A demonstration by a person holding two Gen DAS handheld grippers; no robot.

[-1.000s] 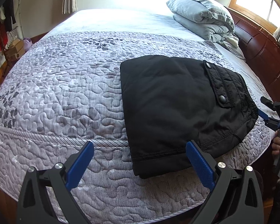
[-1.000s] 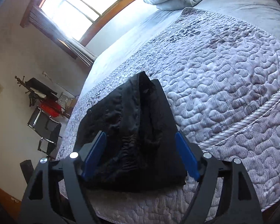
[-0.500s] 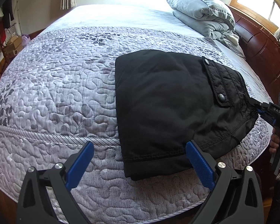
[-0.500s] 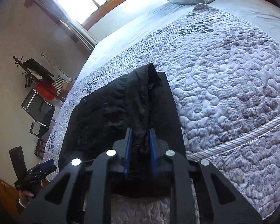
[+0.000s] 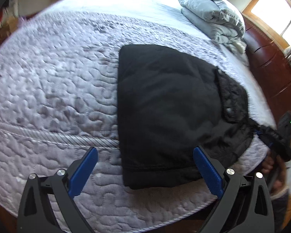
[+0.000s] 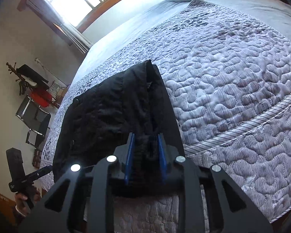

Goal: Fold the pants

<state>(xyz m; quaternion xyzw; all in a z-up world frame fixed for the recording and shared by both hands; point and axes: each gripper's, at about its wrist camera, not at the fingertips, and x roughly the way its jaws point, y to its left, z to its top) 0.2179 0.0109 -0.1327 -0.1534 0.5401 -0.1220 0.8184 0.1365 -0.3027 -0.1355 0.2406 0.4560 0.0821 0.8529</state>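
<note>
Black pants lie folded in a thick rectangle on the grey quilted bedspread, close to the bed's near edge. My left gripper hangs open over the pants' near hem, one blue pad above the quilt and the other above the cloth, gripping nothing. At the pants' right end, my right gripper has a bunched edge of the pants between its blue pads; its jaws are opening, and the cloth still fills the gap. The left wrist view shows that gripper at the pants' right corner.
A folded grey duvet sits at the head of the bed beside the dark wooden headboard. Off the bed's far side stand a black chair and a coat stand. The quilt stretches wide on both sides of the pants.
My right gripper went from wide open to closed on the pants' edge, then widened a little. The left gripper dipped closer to the near hem and stayed open.
</note>
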